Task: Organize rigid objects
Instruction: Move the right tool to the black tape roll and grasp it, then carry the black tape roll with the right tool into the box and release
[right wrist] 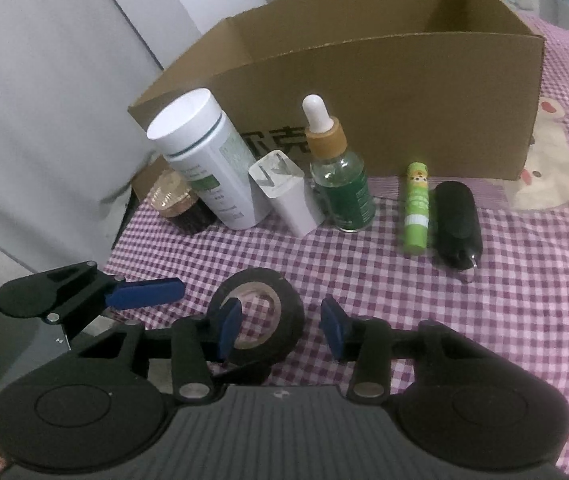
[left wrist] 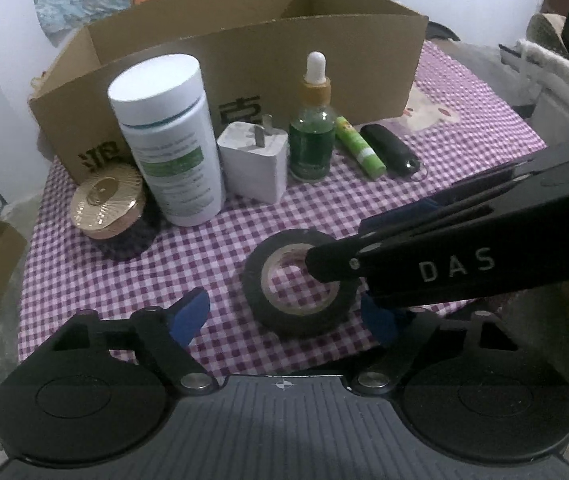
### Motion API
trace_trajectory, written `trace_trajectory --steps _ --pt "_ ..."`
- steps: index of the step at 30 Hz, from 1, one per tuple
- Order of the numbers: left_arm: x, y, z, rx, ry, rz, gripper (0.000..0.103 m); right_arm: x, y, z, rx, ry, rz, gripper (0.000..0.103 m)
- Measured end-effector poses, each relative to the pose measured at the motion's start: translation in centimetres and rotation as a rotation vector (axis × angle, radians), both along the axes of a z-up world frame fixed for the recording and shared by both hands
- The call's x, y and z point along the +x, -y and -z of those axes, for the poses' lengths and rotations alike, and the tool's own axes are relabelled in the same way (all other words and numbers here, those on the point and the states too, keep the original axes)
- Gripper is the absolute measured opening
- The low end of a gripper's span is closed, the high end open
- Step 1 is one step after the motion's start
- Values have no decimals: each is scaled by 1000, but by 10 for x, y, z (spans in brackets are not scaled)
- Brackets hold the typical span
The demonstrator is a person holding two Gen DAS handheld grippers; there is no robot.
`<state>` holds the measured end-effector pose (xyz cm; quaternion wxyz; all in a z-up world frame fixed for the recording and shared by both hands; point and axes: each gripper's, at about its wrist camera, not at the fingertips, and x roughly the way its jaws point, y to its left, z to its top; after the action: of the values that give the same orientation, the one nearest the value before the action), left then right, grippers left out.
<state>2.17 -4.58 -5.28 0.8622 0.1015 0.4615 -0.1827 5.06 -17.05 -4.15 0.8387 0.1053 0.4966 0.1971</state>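
Surface: a table under a purple-and-white checked cloth (left wrist: 212, 248), with pale walls behind.
Box: a cardboard box (left wrist: 244, 60) stands open at the back of the cloth; what shows of its inside looks empty.
Row: in front of the box stand a gold-lidded jar (left wrist: 104, 204), a white bottle (left wrist: 168, 136), a charger (left wrist: 254, 160) and a dropper bottle (left wrist: 311, 136), while a green tube (left wrist: 360, 148) and a black fob (left wrist: 390, 148) lie flat beside them.
Tape: a black tape roll (right wrist: 258, 320) lies flat on the cloth, apart from the row and nearest both tools.
Left gripper: the left gripper (left wrist: 284, 320) is spread wide with the roll between its blue pads, not touching it as far as I can see.
Right gripper: the right gripper (right wrist: 280, 330) is half spread; one pad sits over the roll's core and the other outside its rim (straddling the wall, no squeeze visible).
Progress: nothing appears packed yet; I judge this the first pick, with the tape about to be grasped.
Left to do: all seven things still wait on the cloth, presumably bound for the box.
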Motion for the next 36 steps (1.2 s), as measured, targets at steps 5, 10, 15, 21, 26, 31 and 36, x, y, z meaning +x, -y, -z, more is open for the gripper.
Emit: trace_trajectory --steps 5,10,15,21,26,31,36 --pt "2 2 7 2 -22 2 76 5 -4 7 -16 -16 -21 39" --pt "3 3 10 -4 -28 4 76 9 -8 9 -30 -12 -32 37" --pt "3 5 9 -12 -18 11 73 9 -12 9 -52 4 -54 32" --pt "3 7 8 -16 -8 15 66 11 -18 11 -74 21 -71 24" --pt "1 9 8 -13 2 14 66 12 -15 12 -71 25 -61 19" --pt "-6 12 2 -6 17 19 66 5 -9 6 -69 30 -45 19" --pt "-20 9 -21 -23 68 15 66 -10 -10 -17 -94 83 -50 19"
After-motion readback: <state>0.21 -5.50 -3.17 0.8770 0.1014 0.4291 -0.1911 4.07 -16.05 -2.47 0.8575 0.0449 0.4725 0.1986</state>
